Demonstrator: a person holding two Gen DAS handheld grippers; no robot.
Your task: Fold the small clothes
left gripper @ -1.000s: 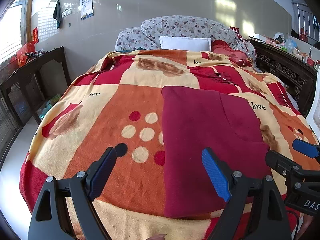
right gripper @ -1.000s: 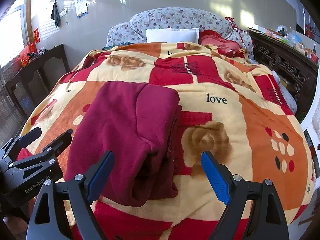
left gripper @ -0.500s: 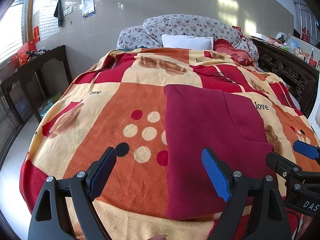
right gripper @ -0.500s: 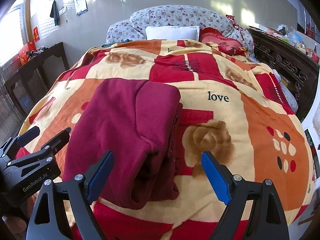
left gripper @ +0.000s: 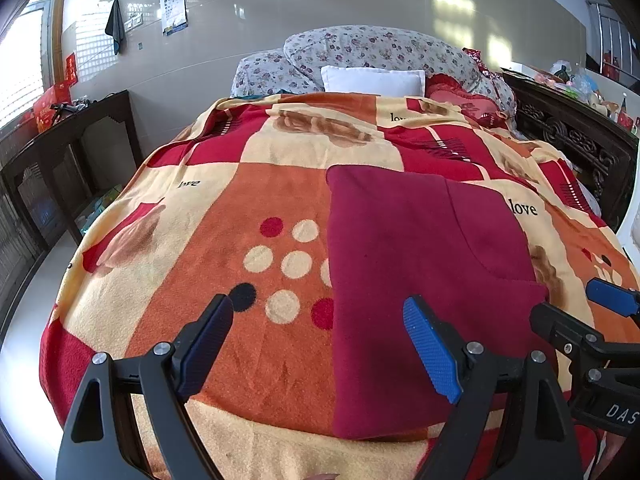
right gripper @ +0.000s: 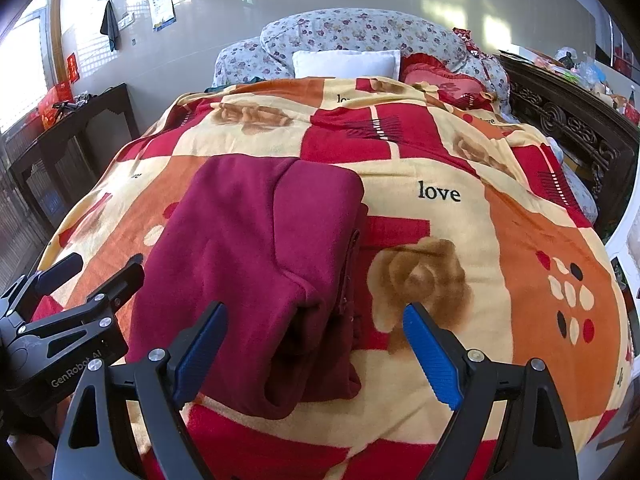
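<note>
A folded maroon fleece garment (left gripper: 420, 272) lay flat on a patchwork fleece blanket (left gripper: 240, 216) printed with roses, dots and the word "love", spread over the bed. In the left wrist view the garment filled the area from the centre out toward 4 o'clock, its left edge straight and its near edge close to the blanket's front drop. The left gripper (left gripper: 318, 344) hung above the near part of the bed with its jaws spread wide and nothing between them; its blue right pad (left gripper: 430, 354) stood over the garment and its left pad over orange blanket.

In the right wrist view the garment (right gripper: 256, 264) sat left of centre, a folded layer lying across its top and stacked edges showing on its right side. The right gripper (right gripper: 316, 350) was likewise wide apart and empty, straddling the garment's near right corner without touching it. The left gripper (right gripper: 76, 300) showed at 8 o'clock, just beside the garment's left edge.

At 12 o'clock a white pillow (right gripper: 346, 63) leaned against floral bedding (right gripper: 360, 32), with a red cushion (right gripper: 440, 78) beside it.
</note>
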